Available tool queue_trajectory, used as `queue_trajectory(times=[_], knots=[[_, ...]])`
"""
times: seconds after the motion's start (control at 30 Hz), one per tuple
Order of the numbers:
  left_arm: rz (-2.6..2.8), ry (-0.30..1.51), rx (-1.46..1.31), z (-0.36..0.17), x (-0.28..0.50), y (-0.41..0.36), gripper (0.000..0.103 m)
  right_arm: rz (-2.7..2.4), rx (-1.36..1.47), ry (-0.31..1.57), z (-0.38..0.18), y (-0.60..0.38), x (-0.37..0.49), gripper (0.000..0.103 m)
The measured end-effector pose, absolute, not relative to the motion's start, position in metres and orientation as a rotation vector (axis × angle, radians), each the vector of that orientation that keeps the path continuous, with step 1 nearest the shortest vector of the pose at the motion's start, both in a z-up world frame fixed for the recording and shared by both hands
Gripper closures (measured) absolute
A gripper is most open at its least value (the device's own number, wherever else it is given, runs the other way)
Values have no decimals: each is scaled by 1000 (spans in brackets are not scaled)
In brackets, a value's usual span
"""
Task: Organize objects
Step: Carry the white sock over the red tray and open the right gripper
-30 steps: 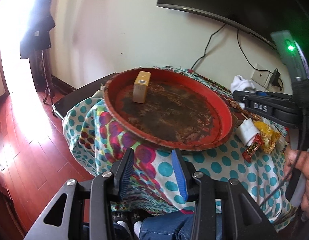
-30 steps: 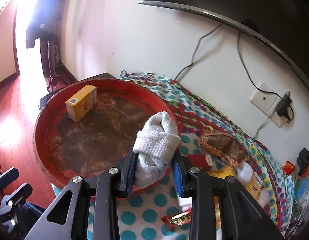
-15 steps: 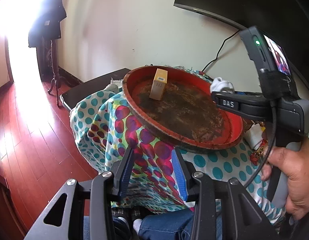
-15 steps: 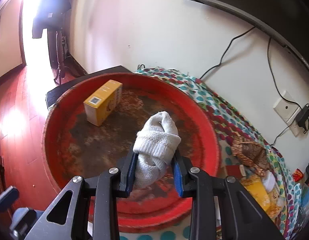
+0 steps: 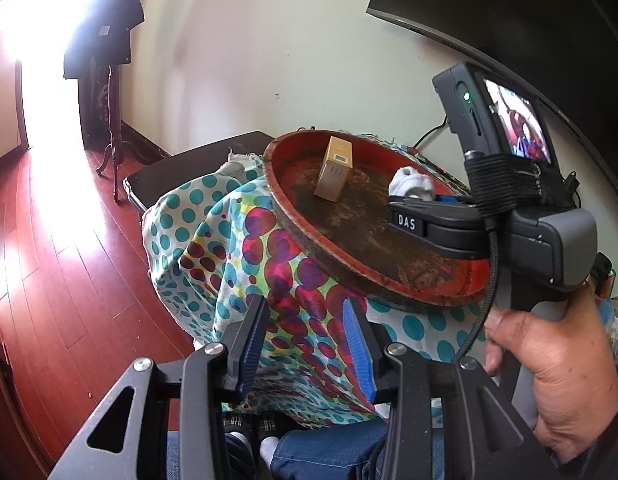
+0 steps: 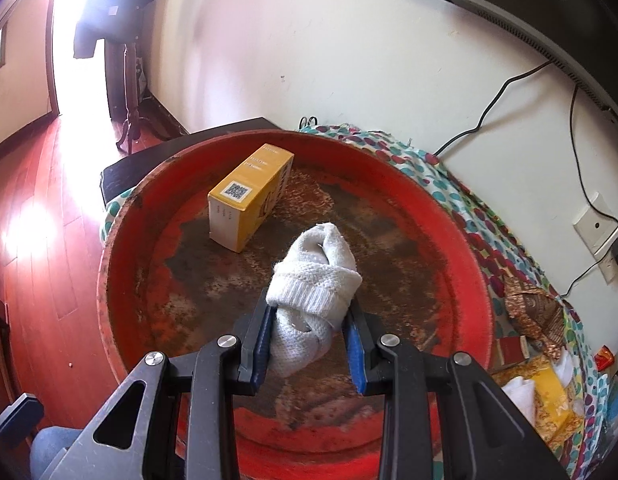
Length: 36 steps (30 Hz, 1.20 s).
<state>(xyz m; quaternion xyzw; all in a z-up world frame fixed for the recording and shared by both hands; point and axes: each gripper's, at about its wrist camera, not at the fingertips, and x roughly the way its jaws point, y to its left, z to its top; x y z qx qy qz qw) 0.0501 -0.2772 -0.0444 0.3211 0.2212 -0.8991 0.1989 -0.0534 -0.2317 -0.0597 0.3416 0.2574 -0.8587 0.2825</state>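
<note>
Right then, the right gripper had its blue pads clamped on a rolled white sock, which hung out over the middle of the big red tray; whether the sock touched the tray's worn brown floor I could not tell. A yellow box stood on the tray towards its far left side, near the sock but apart from it. The tray sat on a table draped in a spotted cloth. The left gripper was held off the near edge of the table, its jaws partly apart with nothing between them, only the cloth behind. The person's right hand gripped the other tool's handle. Past the tray to the right lay a clutter of wrappers on the cloth.
</note>
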Motion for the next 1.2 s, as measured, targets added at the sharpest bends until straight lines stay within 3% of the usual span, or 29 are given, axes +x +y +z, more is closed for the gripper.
queue_trajectory(times=[0.37, 0.47, 0.53, 0.6, 1.2], knots=[[-2500, 638, 907, -49, 49, -283, 63, -2294, 946, 680, -70, -239, -59, 71], [-2504, 625, 911, -49, 48, -282, 63, -2271, 968, 644, -71, -238, -62, 60], [-2503, 617, 913, -50, 47, -282, 63, -2290, 952, 652, -70, -238, -62, 33], [-2502, 617, 916, -51, 47, -281, 63, -2315, 916, 644, -66, -236, -60, 28], [-2516, 552, 913, -48, 46, -275, 63, -2319, 896, 612, -49, -213, -53, 28]])
